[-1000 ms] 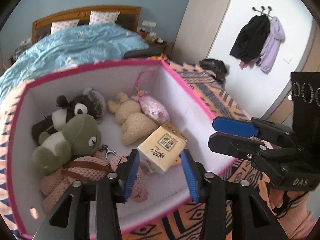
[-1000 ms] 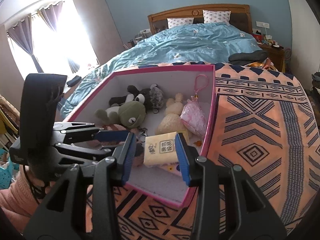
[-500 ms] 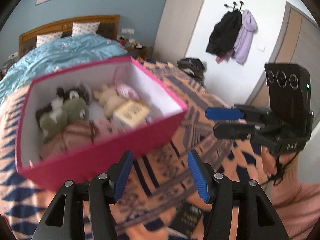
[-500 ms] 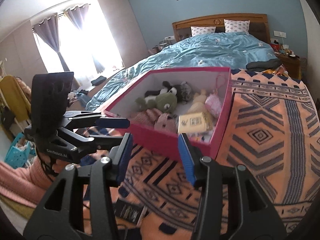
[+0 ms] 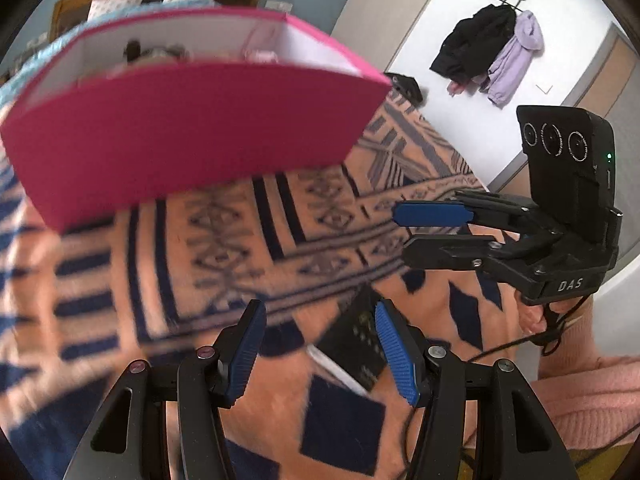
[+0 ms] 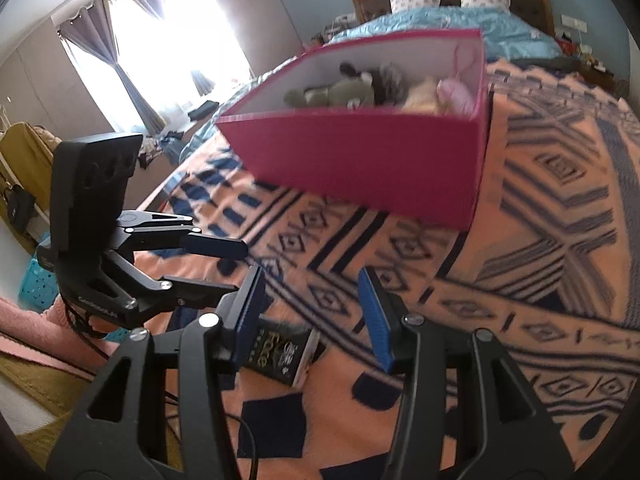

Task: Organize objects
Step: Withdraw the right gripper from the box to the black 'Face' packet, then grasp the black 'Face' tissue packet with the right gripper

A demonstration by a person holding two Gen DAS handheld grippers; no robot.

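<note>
A pink box (image 6: 372, 160) with white inner walls stands on the orange patterned blanket (image 6: 540, 240). It holds plush toys, among them a green frog (image 6: 336, 94) and a pink pouch (image 6: 456, 94). In the left wrist view the box (image 5: 192, 140) is blurred, at upper left. A small black packet (image 6: 280, 354) lies flat on the blanket near its front edge. My right gripper (image 6: 312, 318) hovers open just above and beyond it. My left gripper (image 5: 320, 354) is open too, with the packet (image 5: 356, 344) seen through the gap, untouched. Each gripper shows in the other's view: right (image 5: 400, 236), left (image 6: 224, 268).
A bed with a blue quilt (image 6: 460, 20) and a wooden headboard lies behind the box. Coats (image 5: 492, 48) hang on a white wall at right. A bright curtained window (image 6: 160, 40) and a blue basket (image 6: 36, 284) are at left. A pink sleeve (image 5: 592, 396) is close by.
Both grippers pulled back from over the box and sank toward the blanket's near edge. Their jaws widened a little. The black packet came into view under them.
</note>
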